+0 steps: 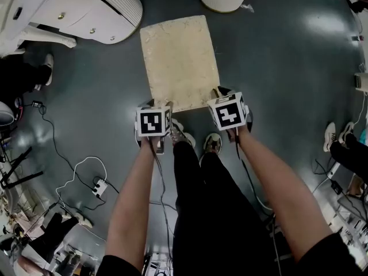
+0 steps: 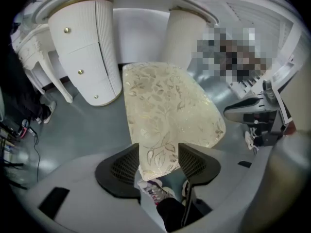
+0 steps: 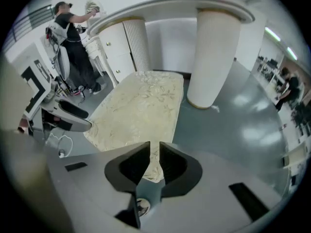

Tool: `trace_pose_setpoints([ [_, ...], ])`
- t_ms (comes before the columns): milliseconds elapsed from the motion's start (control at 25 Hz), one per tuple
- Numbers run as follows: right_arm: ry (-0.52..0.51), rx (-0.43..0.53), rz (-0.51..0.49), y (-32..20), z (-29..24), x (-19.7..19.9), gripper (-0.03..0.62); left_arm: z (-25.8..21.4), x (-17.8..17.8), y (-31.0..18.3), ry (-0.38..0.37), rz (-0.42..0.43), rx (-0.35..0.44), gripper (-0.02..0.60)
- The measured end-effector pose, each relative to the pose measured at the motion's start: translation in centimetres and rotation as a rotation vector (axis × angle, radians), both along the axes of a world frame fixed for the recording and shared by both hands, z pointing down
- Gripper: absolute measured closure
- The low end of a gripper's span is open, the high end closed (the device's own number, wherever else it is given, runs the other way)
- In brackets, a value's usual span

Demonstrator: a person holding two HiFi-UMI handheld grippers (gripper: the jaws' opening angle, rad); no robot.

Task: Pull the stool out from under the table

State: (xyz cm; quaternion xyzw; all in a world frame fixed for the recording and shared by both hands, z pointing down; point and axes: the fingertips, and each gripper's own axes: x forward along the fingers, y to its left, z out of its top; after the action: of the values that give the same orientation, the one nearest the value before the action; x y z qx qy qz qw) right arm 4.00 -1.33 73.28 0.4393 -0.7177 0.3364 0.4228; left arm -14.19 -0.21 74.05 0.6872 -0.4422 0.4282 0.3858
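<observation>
Gripping step: stool [image 1: 179,62] sits on the floor [image 1: 270,68] right in front of the person. Its far end lies between the pedestal [image 2: 85,57] and the column [image 3: 214,57], apparently under the tabletop [image 3: 160,4] rim. Left gripper [image 2: 159,161] clamps the near-left cushion corner, with fabric filling the gap between the pads. Right gripper [image 3: 151,161] is nearly closed, pinching the thin edge of the near-right corner.

Both holds look set and the pull is not yet done. Next: drag straight back toward the person, both sides even, so the stool doesn't yaw into pedestal or column. The right pinch looks shallow, on the cushion edge only, and could slip, so keep the pull low and steady. The person's shoes [image 1: 213,142] are just beside the near edge; stepping back is needed.

Floor is smooth, glossy grey and should let it slide. Cables [image 1: 75,165] and a power strip [image 1: 99,187] lie at left, well apart from the pull line. A bystander's shoes [image 1: 336,134] are at right.
</observation>
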Motion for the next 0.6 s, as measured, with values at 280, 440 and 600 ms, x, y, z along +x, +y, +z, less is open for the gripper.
trace_pose_setpoints([
  [280, -0.083, 0.272, -0.180, 0.0, -8.8, -3.3, 0.580, -8.4, 0.0, 0.7, 0.095, -0.134, 0.227, 0.575],
  [440, -0.149, 0.389, -0.209, -0.1, -14.0, -5.4, 0.585, -14.2, 1.0, 1.2, 0.154, -0.129, 0.383, 0.575],
  [600, -0.132, 0.494, -0.227, -0.1, -19.5, -5.7, 0.587, -20.0, 1.9, 1.6, 0.149, -0.097, 0.487, 0.575],
])
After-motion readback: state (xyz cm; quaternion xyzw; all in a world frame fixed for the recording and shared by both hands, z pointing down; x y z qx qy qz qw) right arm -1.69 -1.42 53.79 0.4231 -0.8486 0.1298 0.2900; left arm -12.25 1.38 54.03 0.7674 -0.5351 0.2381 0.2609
